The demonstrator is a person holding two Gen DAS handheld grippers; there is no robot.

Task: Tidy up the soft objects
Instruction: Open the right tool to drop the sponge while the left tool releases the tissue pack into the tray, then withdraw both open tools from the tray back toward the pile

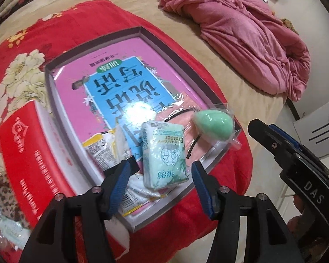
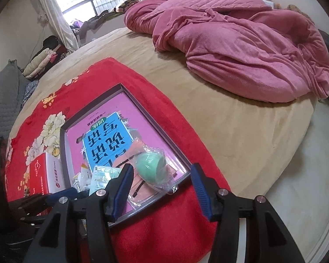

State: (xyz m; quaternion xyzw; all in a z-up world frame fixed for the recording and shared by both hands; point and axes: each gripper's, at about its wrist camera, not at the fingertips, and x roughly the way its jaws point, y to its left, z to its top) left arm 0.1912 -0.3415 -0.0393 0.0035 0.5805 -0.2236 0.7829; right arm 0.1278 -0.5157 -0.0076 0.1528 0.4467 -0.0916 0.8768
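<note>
Left tool (image 1: 161,184): jaws apart, nothing gripped; blue pads (image 1: 122,180) flank the near end of the tissue pack without touching it.

Right tool (image 2: 162,185): jaws apart, empty; its left pad overlaps the sponge bag in view, though contact cannot be told. It appears at the right edge of the left wrist view, beside the left tool.

Tissue pack (image 1: 163,155): pale green, printed wrapper; lies in the tray just ahead of the left tool, between its pads.

Sponge (image 1: 212,123): green, egg-shaped, in a clear bag; ahead and right of the left tool, resting on the tray's right rim; just ahead of the right tool's left pad.

Sachets (image 1: 103,148): yellow and white, ahead-left of the left tool, partly under its left pad.

Tray (image 1: 94,36): shallow, grey-rimmed, holding a pink and blue book (image 1: 120,83); ahead of both tools.

Red box (image 1: 26,153): left of the left tool, beside the tray.

Red blanket (image 1: 81,19): floral, under tray and box, on the bed (image 2: 230,131).

Pink quilt (image 2: 241,50): bunched, far ahead on the bed.
</note>
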